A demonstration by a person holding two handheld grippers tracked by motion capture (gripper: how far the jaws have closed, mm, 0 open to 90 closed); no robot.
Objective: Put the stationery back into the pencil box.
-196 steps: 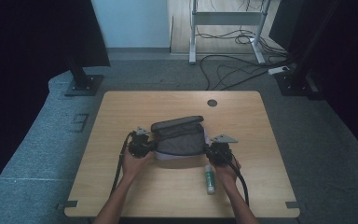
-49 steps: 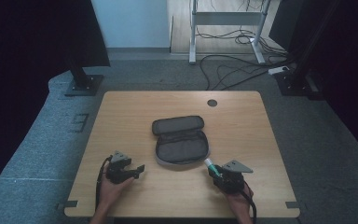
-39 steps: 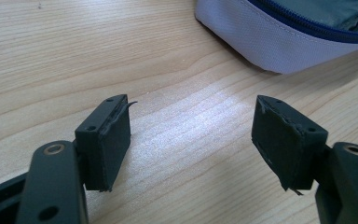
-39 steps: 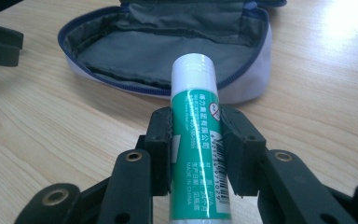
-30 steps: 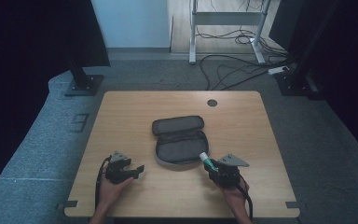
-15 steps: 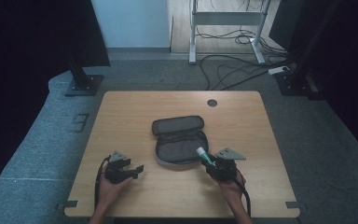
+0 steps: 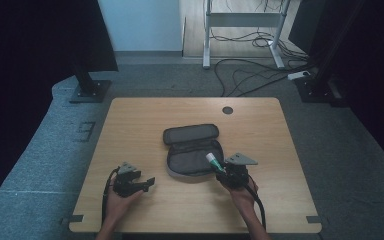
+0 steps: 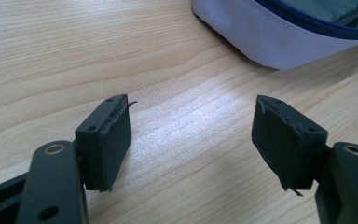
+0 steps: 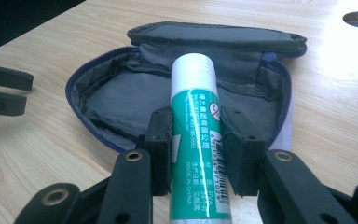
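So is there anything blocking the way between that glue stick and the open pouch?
Nothing visible does. The right gripper holds the glue stick just short of the pouch, whose lid is folded back, leaving the grey inside bare. The left gripper sits off to the side on the table.

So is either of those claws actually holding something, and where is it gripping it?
The right gripper clamps a green glue stick around the middle of its body, white cap pointing at the open pouch. The left gripper holds nothing.
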